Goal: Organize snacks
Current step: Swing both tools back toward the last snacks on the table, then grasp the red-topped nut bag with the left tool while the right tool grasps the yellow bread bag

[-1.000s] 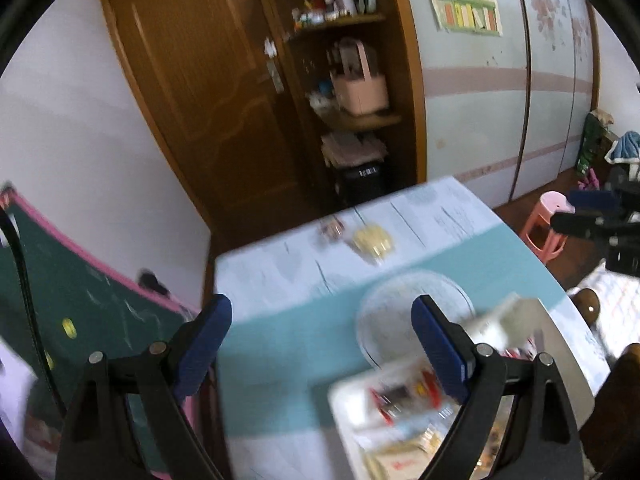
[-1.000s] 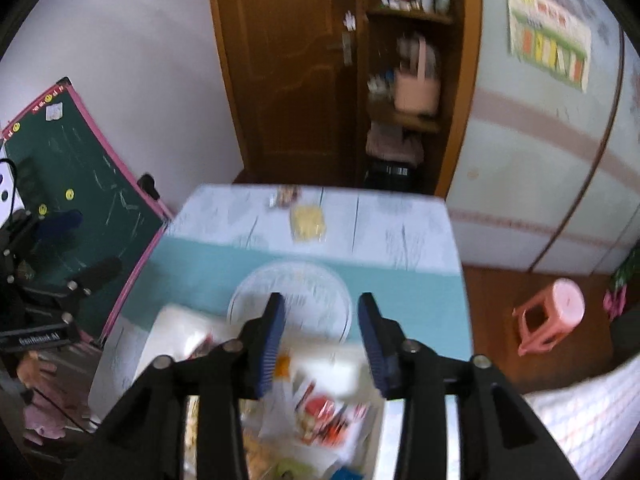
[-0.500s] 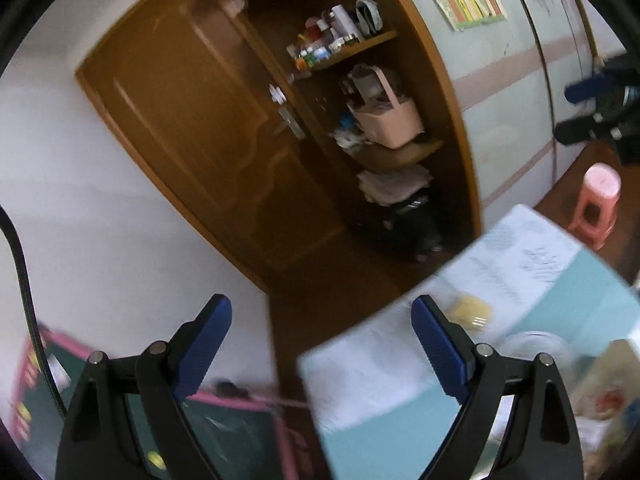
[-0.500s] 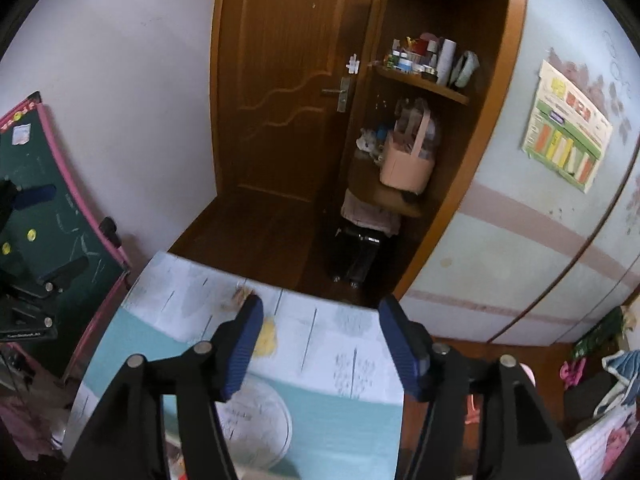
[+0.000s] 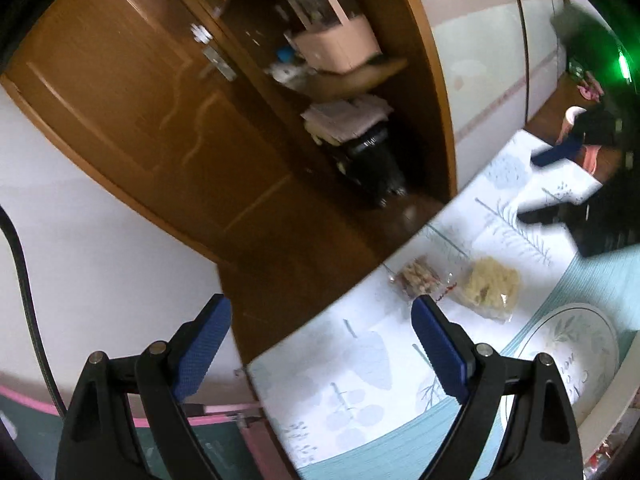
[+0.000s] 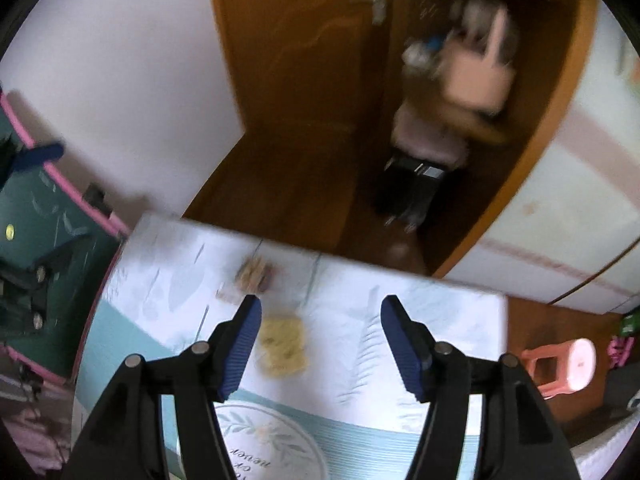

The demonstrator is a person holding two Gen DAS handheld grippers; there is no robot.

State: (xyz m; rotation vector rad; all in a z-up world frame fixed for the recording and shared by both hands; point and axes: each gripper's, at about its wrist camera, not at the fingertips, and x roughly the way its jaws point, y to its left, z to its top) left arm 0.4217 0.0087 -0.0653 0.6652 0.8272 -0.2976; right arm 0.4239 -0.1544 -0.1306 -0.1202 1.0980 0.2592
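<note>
Two clear snack packets lie near the far edge of the table: a yellow one [image 5: 490, 283] [image 6: 282, 344] and a smaller brownish one [image 5: 416, 276] [image 6: 255, 272]. A round plate with a leaf pattern [image 5: 568, 354] [image 6: 260, 440] lies nearer on the teal cloth. My left gripper [image 5: 320, 348] is open and empty above the table's far left corner. My right gripper [image 6: 320, 340] is open and empty above the table, the yellow packet just ahead of its left finger. The right gripper also shows in the left wrist view [image 5: 560, 176].
The table [image 6: 440, 312] has a white and teal cloth. A wooden door [image 5: 132, 92] and open shelves with a pink basket [image 5: 340, 44] stand beyond. A green chalkboard [image 6: 44, 216] stands left, a pink stool [image 6: 568, 364] right.
Both views swung up toward the door, then back down toward the table's far edge. The snack tray seen at the bottom one second ago is out of the frame. The right gripper has opened wider.
</note>
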